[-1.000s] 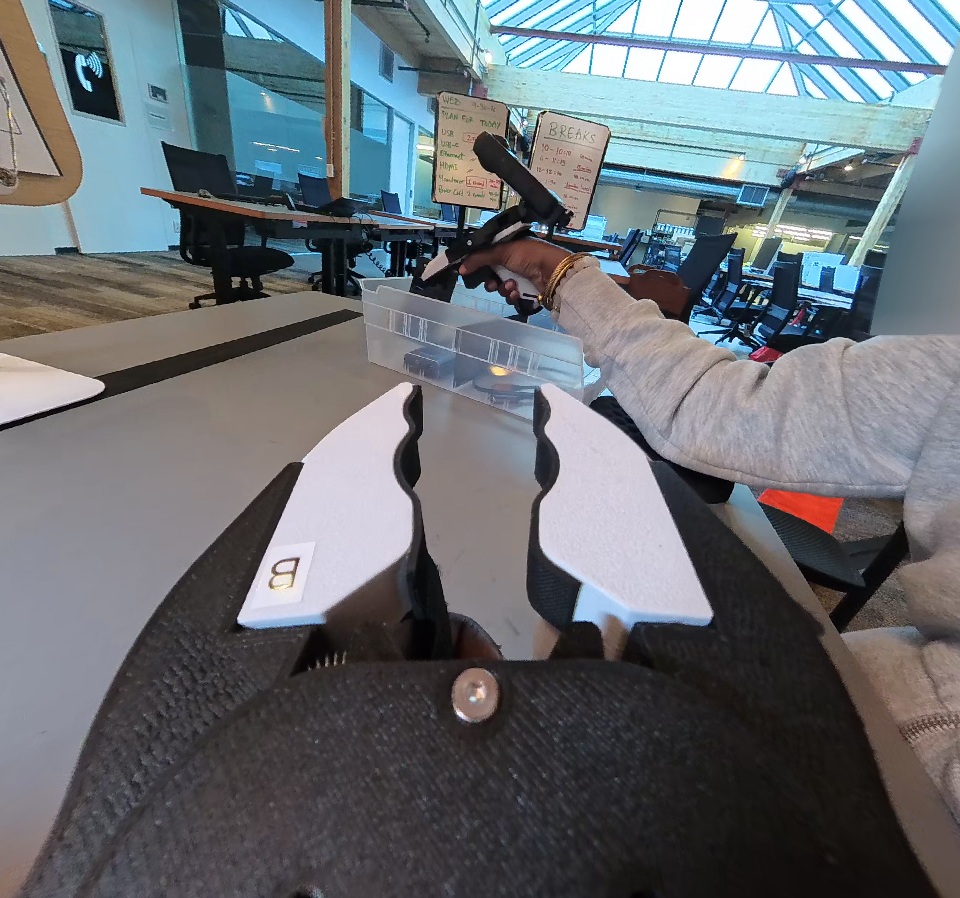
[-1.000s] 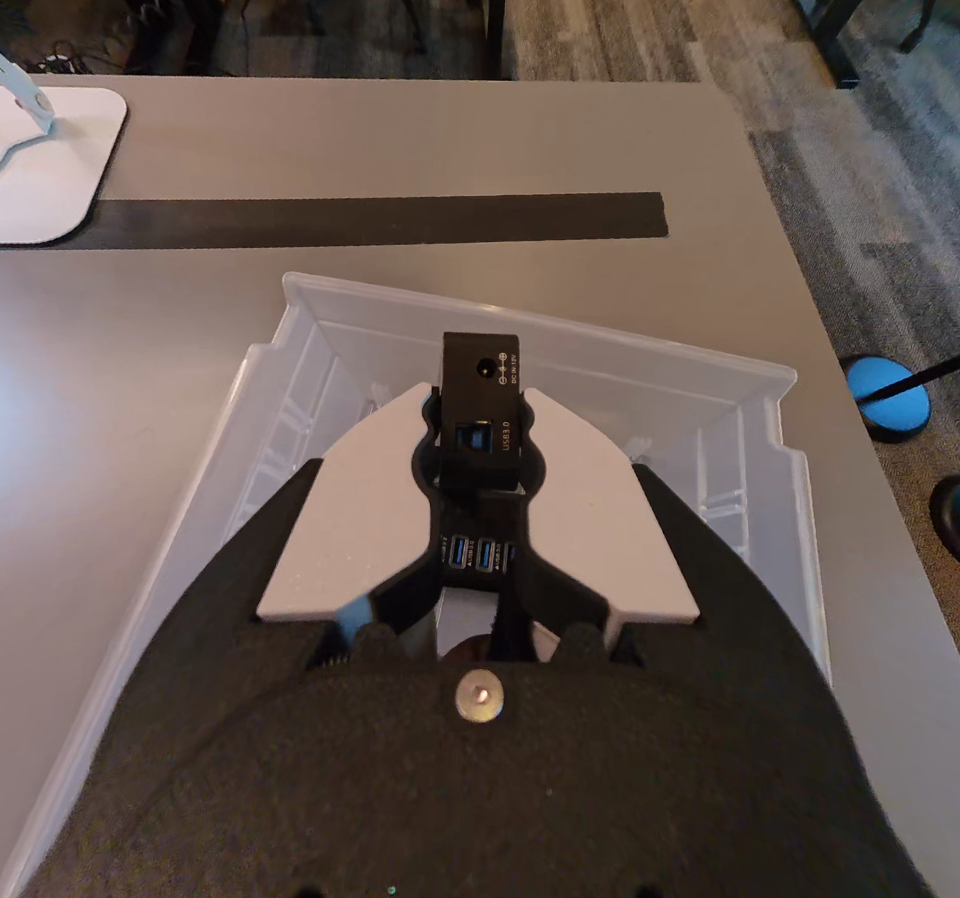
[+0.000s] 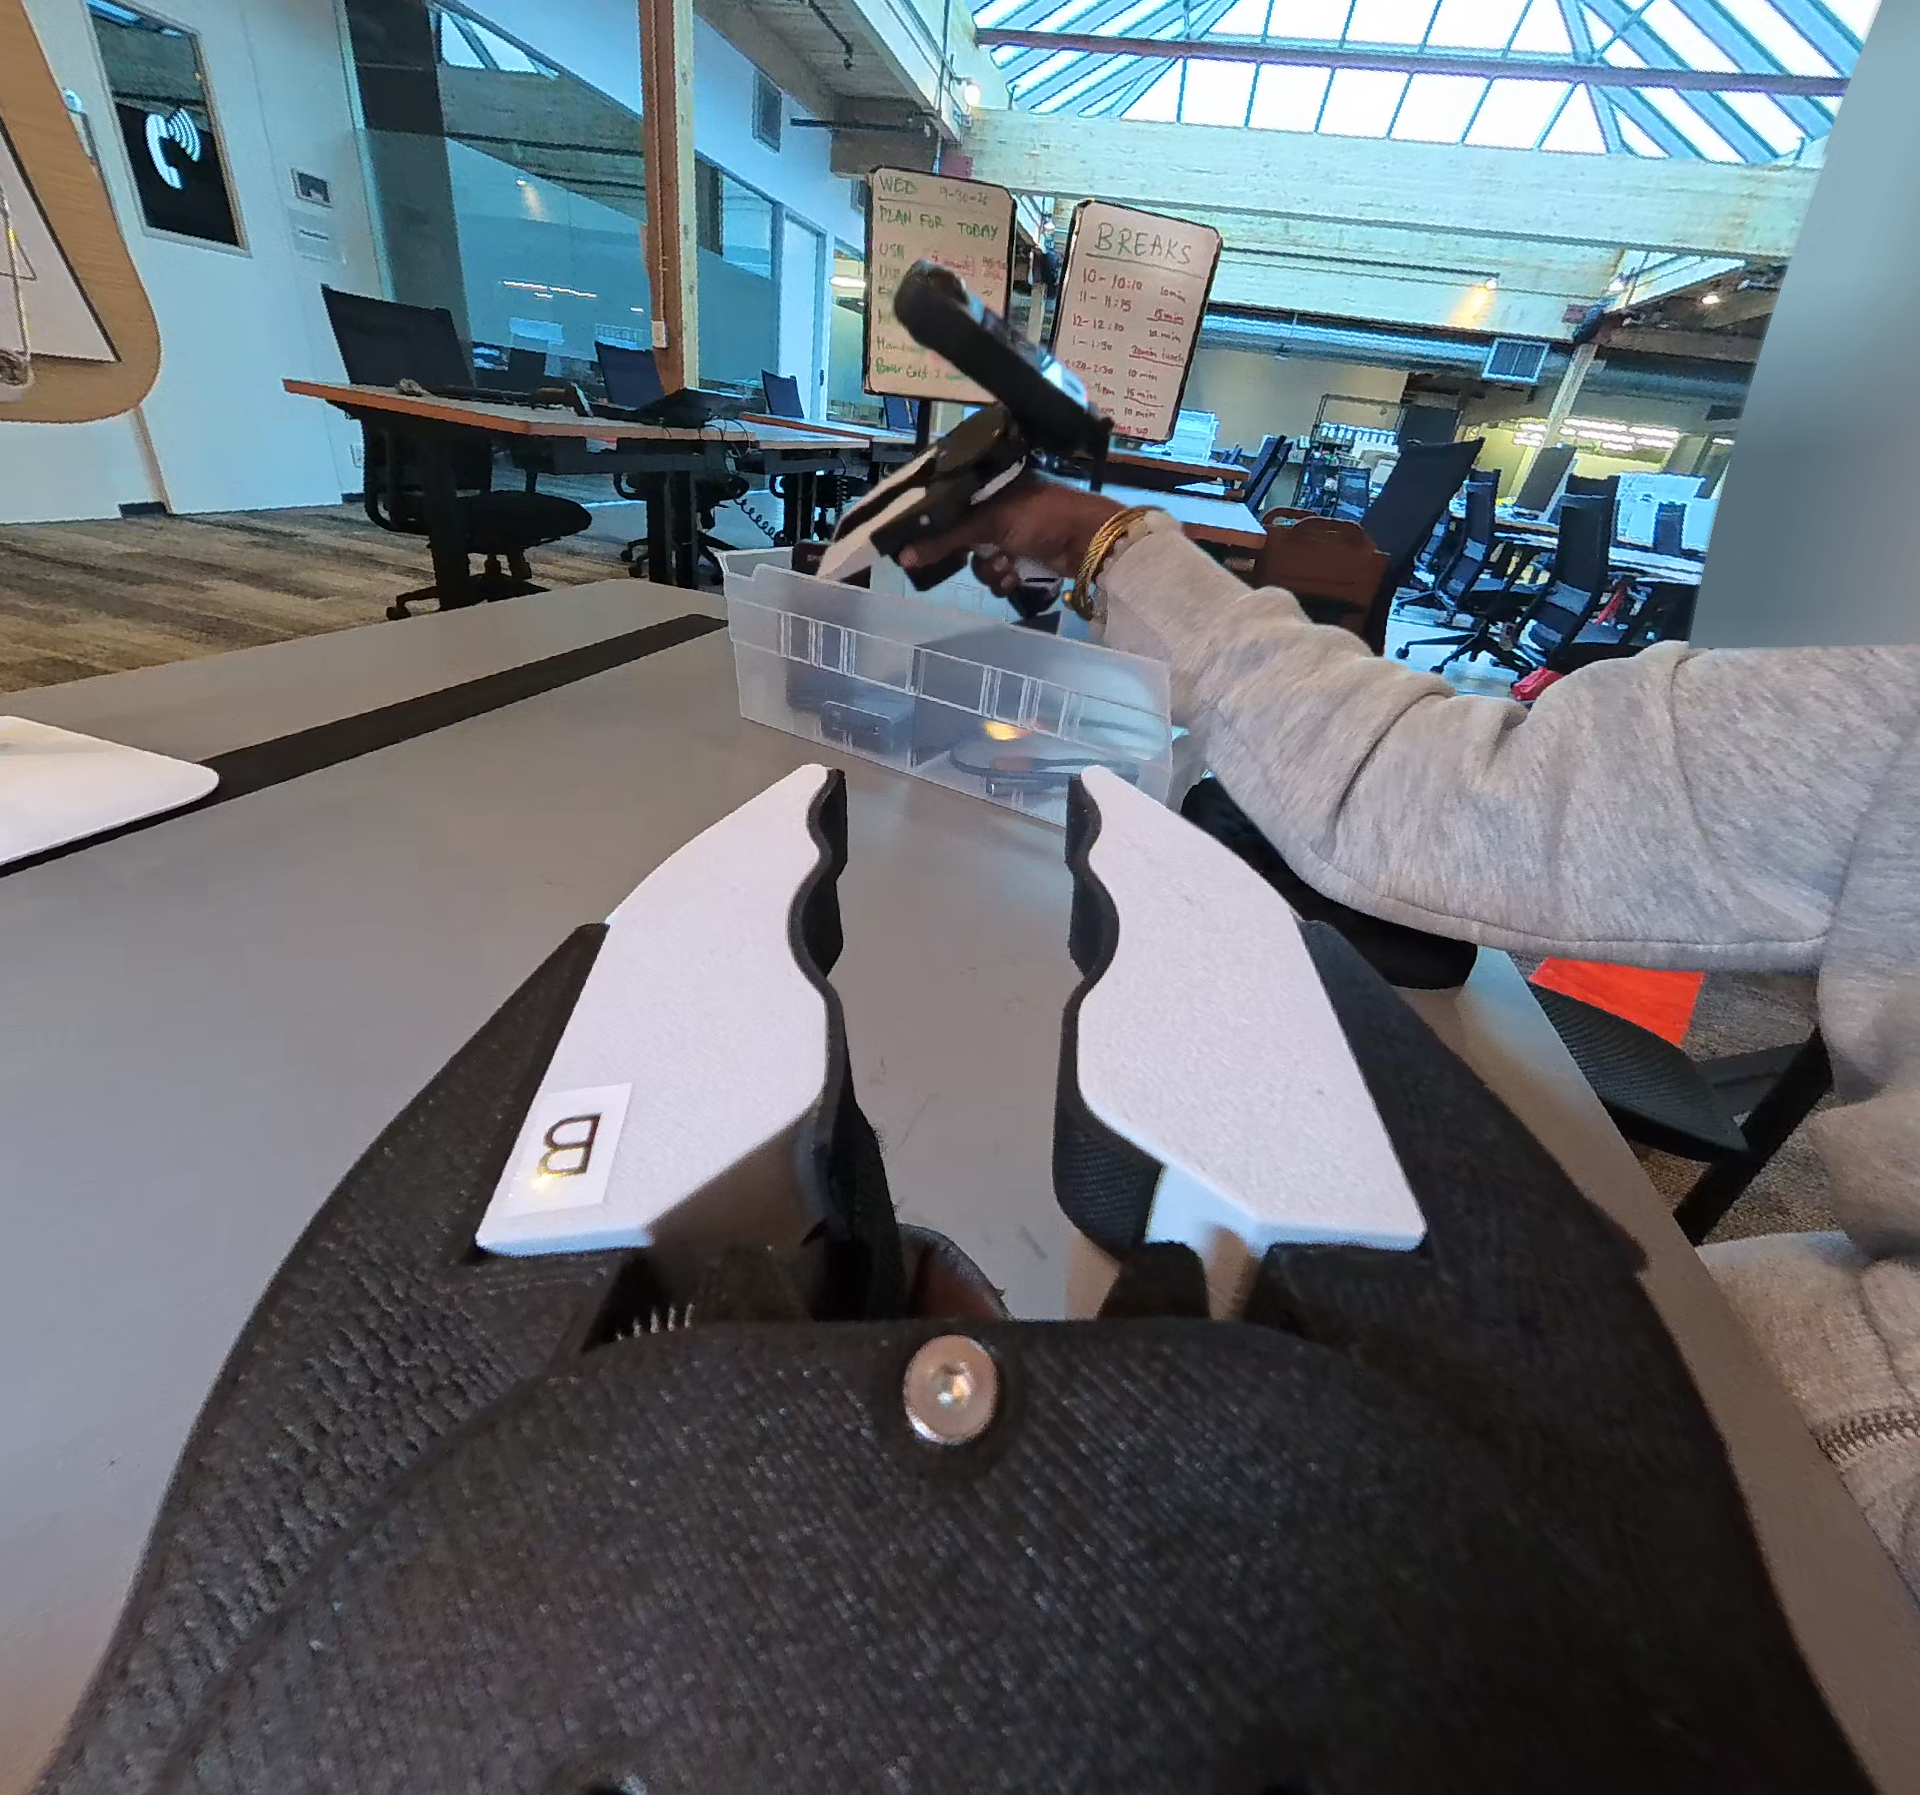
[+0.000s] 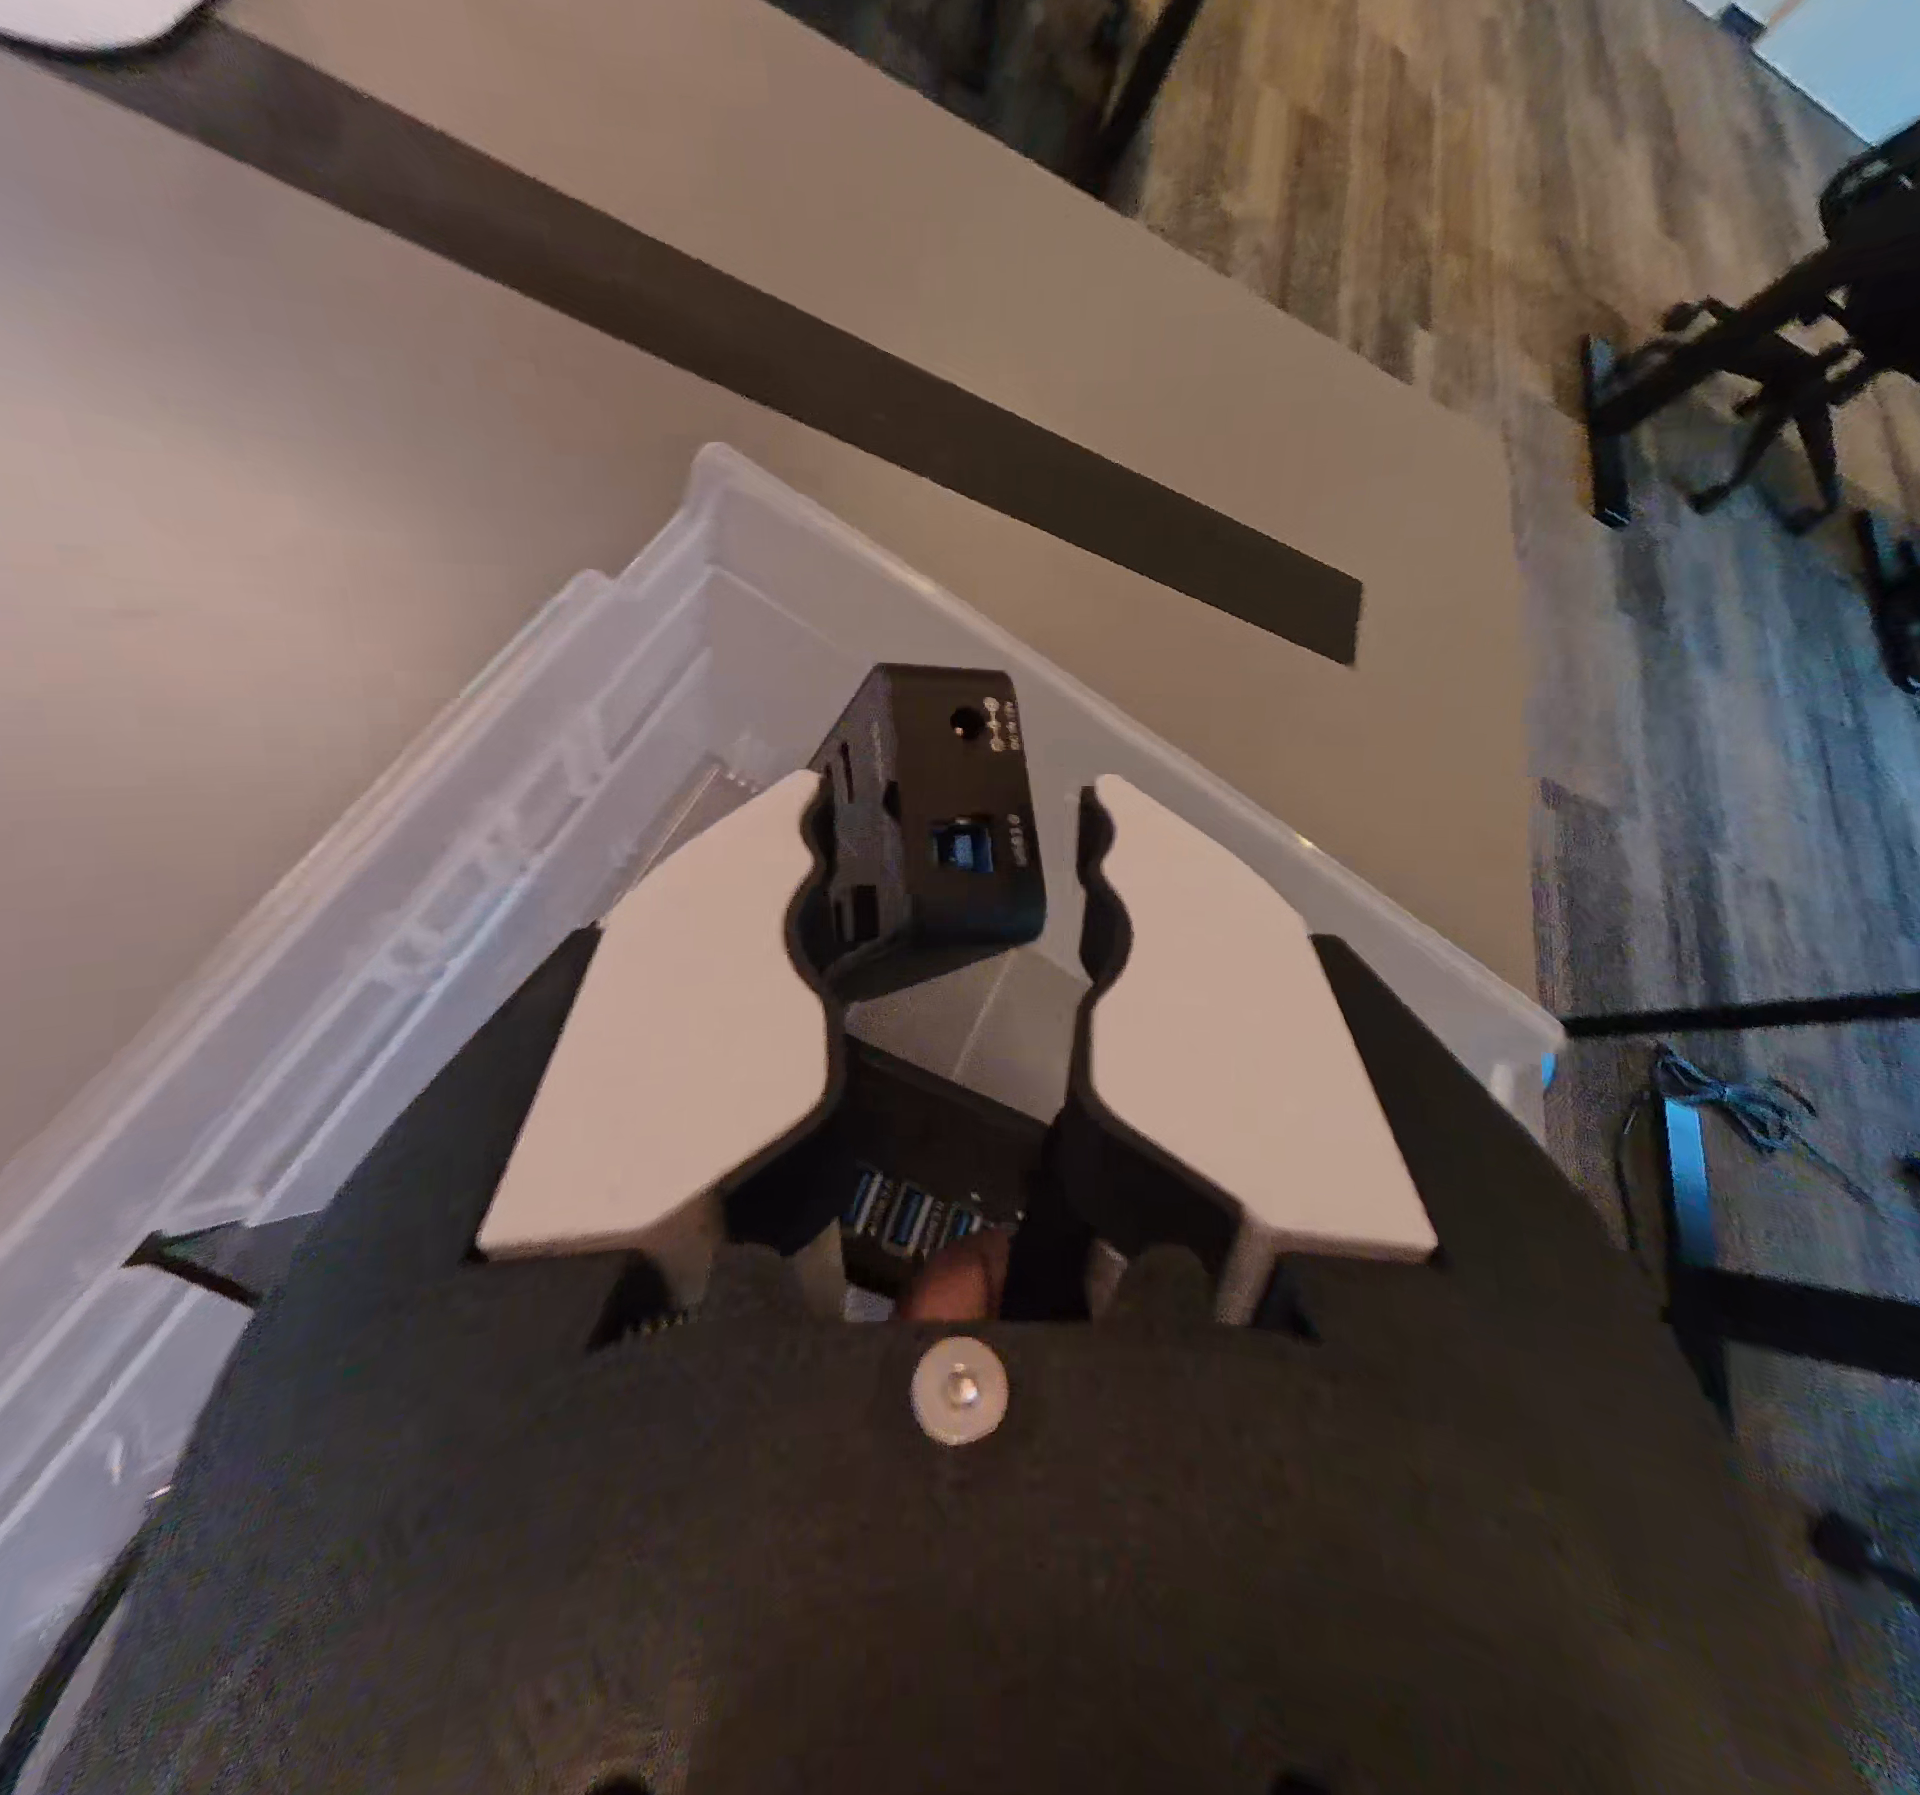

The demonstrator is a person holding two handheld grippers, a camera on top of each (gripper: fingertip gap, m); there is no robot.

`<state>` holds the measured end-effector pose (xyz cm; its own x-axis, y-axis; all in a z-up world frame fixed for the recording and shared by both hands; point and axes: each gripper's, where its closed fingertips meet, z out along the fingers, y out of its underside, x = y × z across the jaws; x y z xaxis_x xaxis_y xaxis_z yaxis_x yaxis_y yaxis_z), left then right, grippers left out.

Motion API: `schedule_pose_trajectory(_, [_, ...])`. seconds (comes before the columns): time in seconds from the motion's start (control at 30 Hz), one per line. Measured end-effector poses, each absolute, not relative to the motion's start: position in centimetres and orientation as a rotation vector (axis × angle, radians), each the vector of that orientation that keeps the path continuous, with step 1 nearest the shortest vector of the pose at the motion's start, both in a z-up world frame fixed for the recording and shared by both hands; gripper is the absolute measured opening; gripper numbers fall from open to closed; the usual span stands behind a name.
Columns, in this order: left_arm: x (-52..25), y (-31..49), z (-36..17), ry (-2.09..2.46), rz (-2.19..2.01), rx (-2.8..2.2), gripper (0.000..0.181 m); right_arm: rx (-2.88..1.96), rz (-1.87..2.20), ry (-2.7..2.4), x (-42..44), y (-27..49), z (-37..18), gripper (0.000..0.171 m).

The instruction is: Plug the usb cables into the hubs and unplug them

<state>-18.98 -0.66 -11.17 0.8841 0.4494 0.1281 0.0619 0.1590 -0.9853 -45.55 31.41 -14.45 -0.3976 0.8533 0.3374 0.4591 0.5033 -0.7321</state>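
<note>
Released since a second ago, our hub [image 4: 940, 815] now leans loose against one finger between the right gripper [image 4: 945, 836]'s wide jaws, above the clear bin [image 4: 499, 810]. It could drop askew. Our left gripper [image 3: 951, 826] hovers wide over the bench [image 3: 312, 914].

Clear glossy plastic bin [image 4: 644, 706]. Matt black plastic hub [image 4: 961, 815]. Smooth matt grey table [image 3: 260, 966]; grey fleece sleeve [image 3: 1507, 789].

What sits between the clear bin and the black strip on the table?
Nothing. The right wrist view shows only bare grey tabletop between the clear bin far rim and the black strip.
</note>
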Motion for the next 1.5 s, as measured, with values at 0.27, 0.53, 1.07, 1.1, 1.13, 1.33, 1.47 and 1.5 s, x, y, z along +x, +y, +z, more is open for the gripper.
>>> schedule_pose_trajectory(0.27, [-19.0, -0.6, -11.3, -0.442, 0.293, -1.405, 0.041, -1.606, 0.517, -1.740, -38.6, 42.2, -10.8, 0.074])
schedule_pose_trajectory(0.53, [-19.1, -0.4, -11.8, -0.445, 0.312, -1.424, 0.041, -2.103, 0.527, -2.144, -27.6, 43.5, -19.3, 0.033])
schedule_pose_trajectory(1.07, [-19.1, -0.7, -11.2, -0.425, 0.349, -1.413, 0.040, -1.635, 0.281, -2.688, -30.1, 34.7, -19.5, 0.013])
schedule_pose_trajectory(1.1, [-19.0, -0.8, -11.0, -0.419, 0.355, -1.409, 0.040, -1.620, 0.269, -2.719, -30.4, 33.7, -19.5, 0.013])
schedule_pose_trajectory(1.13, [-19.0, -0.8, -10.8, -0.414, 0.364, -1.404, 0.040, -1.597, 0.247, -2.751, -30.7, 32.6, -19.5, 0.013])
schedule_pose_trajectory(1.33, [-18.0, -1.4, -8.4, -0.396, 0.381, -1.333, 0.040, -1.319, 0.169, -2.957, -31.5, 24.8, -19.3, 0.016])
schedule_pose_trajectory(1.47, [-16.2, -2.3, -6.5, -0.394, 0.411, -1.303, 0.040, -1.043, 0.256, -3.080, -31.4, 18.5, -19.2, 0.023])
schedule_pose_trajectory(1.5, [-15.5, -2.7, -5.9, -0.390, 0.423, -1.289, 0.040, -0.987, 0.281, -3.099, -31.4, 17.0, -19.2, 0.024])
